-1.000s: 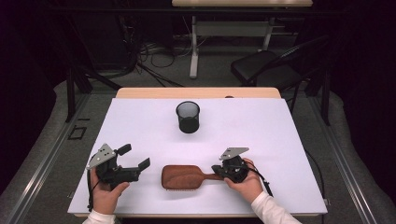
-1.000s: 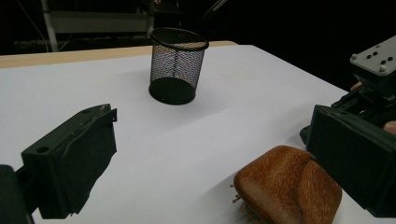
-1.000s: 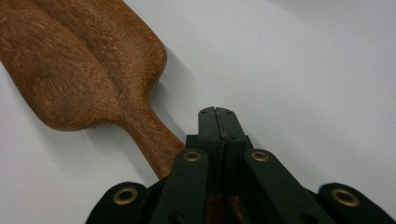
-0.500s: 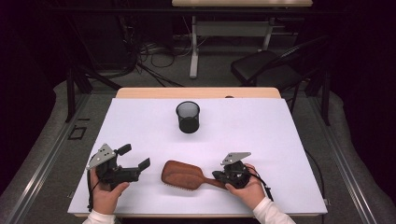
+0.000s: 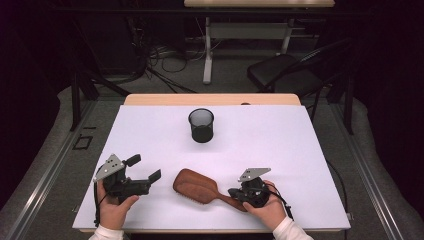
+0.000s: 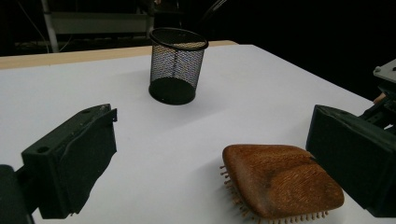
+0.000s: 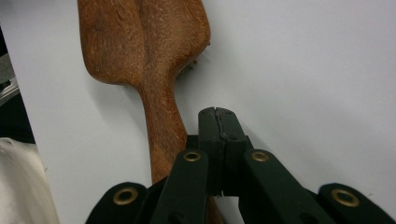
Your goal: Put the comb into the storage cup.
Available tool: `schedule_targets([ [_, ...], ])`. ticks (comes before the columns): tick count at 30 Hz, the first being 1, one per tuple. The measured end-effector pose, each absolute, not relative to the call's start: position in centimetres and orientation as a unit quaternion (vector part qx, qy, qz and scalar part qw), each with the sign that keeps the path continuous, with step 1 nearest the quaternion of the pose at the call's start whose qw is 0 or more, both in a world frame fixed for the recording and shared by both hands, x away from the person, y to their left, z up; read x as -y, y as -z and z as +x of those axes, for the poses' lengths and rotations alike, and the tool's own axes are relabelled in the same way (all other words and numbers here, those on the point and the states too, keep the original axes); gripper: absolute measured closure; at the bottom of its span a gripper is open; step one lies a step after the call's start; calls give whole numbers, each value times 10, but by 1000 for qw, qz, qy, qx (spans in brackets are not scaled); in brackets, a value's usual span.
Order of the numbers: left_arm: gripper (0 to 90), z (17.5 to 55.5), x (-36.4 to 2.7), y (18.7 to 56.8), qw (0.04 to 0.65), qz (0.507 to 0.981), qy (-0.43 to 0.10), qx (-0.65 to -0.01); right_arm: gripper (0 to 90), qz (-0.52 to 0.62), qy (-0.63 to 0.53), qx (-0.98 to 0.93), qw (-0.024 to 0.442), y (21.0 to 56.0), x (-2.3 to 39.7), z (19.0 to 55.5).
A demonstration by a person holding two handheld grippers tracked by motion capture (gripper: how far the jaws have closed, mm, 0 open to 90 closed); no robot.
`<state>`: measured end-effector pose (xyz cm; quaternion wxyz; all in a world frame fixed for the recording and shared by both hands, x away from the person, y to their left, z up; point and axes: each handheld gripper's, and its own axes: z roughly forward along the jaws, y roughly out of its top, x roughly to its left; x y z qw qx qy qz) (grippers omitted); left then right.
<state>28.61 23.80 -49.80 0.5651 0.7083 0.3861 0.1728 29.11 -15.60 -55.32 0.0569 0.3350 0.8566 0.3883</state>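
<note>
Hairbrush (image 5: 196, 185) flat on tabletop (image 5: 300, 150), handle toward my right gripper (image 5: 235, 192); its fingers shut empty beside handle. Left gripper (image 5: 145, 170) fingers open, farther off.

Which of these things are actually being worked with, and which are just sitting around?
In use:
- wooden hairbrush, lying bristles down
- right gripper, shut beside the brush handle
- left gripper, open

Just there:
- black mesh cup, upright
- black chair behind the table

Both hand-held grippers, the left gripper (image 5: 142, 169) and the right gripper (image 5: 235, 192), are matte black, each topped by a grey three-cornered plate and trailing a black cable. Brass-ringed rivets stud the right linkage. White sleeve cuffs cover both wrists.
</note>
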Motion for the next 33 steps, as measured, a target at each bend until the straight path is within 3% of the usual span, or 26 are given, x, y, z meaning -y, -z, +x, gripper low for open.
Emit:
schedule_targets([
  [17, 20, 286, -238, 499, 564, 706, -175, -391, 857, 330, -392, -856, 66, 551, 152, 289],
  [27, 20, 286, -238, 499, 564, 703, -176, -396, 535, 314, -405, -854, 90, 540, 149, 292],
  [28, 20, 286, -238, 498, 564, 704, -176, -395, 535, 314, -405, -854, 90, 540, 149, 292],
  [29, 20, 286, -237, 498, 565, 702, -178, -395, 450, 303, -412, -855, 90, 540, 147, 293],
  [33, 21, 286, -237, 499, 564, 701, -176, -399, 371, 291, -412, -857, 105, 539, 144, 295],
])
